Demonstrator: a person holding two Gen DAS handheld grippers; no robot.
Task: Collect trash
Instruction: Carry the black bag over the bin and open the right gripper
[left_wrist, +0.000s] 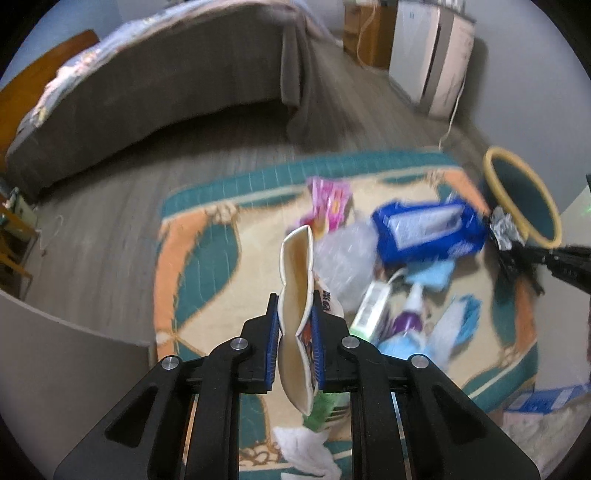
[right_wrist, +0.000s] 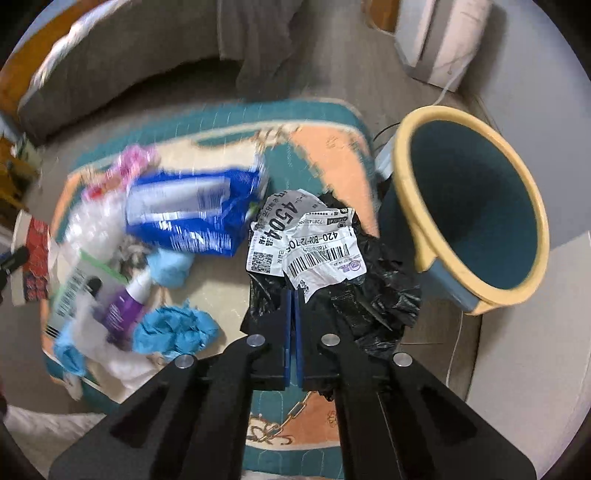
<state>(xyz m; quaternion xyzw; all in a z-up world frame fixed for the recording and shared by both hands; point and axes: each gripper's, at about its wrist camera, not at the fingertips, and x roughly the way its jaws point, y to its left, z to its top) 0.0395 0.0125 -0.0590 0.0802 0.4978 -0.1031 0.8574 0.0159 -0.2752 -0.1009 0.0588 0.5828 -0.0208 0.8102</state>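
My left gripper (left_wrist: 294, 317) is shut on a squashed cream paper cup (left_wrist: 295, 280) and holds it above the rug. My right gripper (right_wrist: 293, 295) is shut on a black plastic bag with white shipping labels (right_wrist: 314, 243), held just left of the bin. The bin (right_wrist: 476, 206) is teal with a yellow rim, tilted open toward me; it also shows in the left wrist view (left_wrist: 524, 195). The right gripper with its bag shows at the right edge of the left wrist view (left_wrist: 508, 236).
A pile of trash lies on the patterned rug (left_wrist: 199, 258): a blue wipes pack (right_wrist: 192, 214), pink wrapper (left_wrist: 328, 201), clear plastic (left_wrist: 343, 258), purple bottle (right_wrist: 122, 306), blue crumpled tissue (right_wrist: 177, 332), white tissue (left_wrist: 306, 450). A grey bed (left_wrist: 147, 96) stands behind.
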